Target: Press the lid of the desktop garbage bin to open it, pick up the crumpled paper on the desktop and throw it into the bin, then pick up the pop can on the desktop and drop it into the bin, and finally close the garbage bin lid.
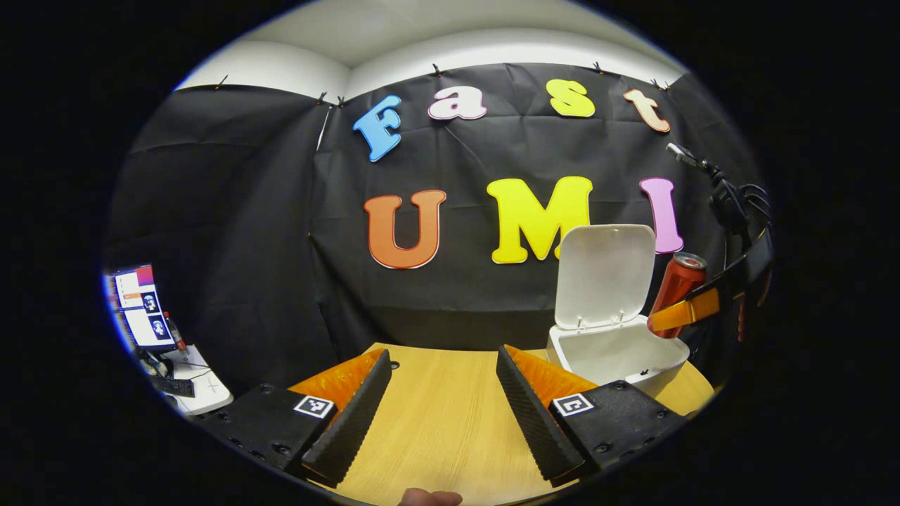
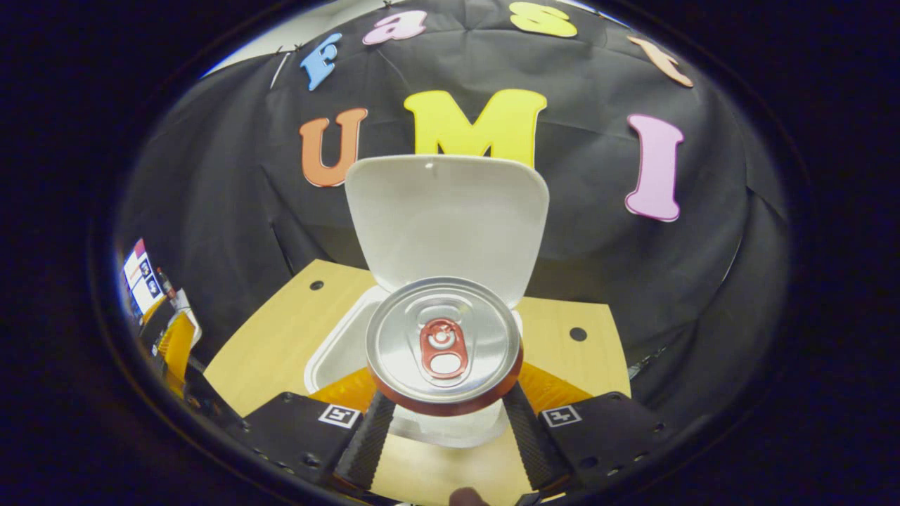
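Pop can (image 2: pixel 444 344): we see it held in the right gripper (image 2: pixel 444 420), both fingers pressed on its sides, silver top with a red pull tab turned toward the camera. In the left gripper view the red can (image 1: pixel 676 282) hangs tilted just beside the raised lid, above the bin's far rim.
Garbage bin (image 1: pixel 610 358): white smooth plastic, rounded box, open; its lid (image 1: pixel 605 274) stands upright at the back.
Bin interior: largely hidden behind the can; we cannot tell what lies inside.
Left gripper (image 1: pixel 443 407): fingers spread wide over the bare wooden table (image 1: pixel 443 429), holding nothing; ribbed pads.
Edge: a monitor (image 1: pixel 140 306) at far left, too small to make out.
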`<act>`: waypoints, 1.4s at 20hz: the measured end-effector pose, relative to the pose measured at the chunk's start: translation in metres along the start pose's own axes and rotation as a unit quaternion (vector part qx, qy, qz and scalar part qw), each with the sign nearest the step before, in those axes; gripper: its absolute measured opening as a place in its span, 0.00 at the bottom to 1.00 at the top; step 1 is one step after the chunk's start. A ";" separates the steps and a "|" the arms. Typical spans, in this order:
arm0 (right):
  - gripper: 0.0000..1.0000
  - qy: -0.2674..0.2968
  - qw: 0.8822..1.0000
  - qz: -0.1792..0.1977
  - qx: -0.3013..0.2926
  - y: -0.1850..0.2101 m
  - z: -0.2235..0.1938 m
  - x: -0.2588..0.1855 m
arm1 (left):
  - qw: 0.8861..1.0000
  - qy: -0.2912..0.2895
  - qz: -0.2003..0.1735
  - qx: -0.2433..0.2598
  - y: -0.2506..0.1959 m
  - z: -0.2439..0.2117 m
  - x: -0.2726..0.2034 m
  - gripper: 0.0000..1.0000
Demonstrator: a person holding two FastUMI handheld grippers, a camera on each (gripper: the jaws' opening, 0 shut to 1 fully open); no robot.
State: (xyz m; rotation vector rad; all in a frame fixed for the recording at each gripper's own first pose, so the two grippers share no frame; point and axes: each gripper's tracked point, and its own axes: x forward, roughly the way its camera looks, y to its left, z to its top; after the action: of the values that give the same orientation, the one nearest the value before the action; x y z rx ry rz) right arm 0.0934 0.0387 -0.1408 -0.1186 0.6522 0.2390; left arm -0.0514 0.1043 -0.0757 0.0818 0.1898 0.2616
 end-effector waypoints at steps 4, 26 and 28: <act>0.78 0.025 1.000 -0.005 0.012 0.003 -0.006 0.017 | 1.000 0.005 0.012 -0.004 0.004 0.000 -0.007 0.97; 0.81 0.043 0.998 -0.009 0.046 0.006 -0.007 0.045 | 1.000 0.020 0.015 -0.015 -0.006 0.000 -0.006 0.97; 0.80 0.038 0.998 -0.007 0.048 0.008 -0.004 0.044 | 0.999 0.024 0.014 -0.016 -0.006 -0.001 -0.004 0.97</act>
State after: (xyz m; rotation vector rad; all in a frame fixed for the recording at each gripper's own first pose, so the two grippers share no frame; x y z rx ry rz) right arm 0.1228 0.0535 -0.1712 -0.0401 0.7370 0.1892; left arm -0.0543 0.0973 -0.0769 0.0475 0.2320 0.2945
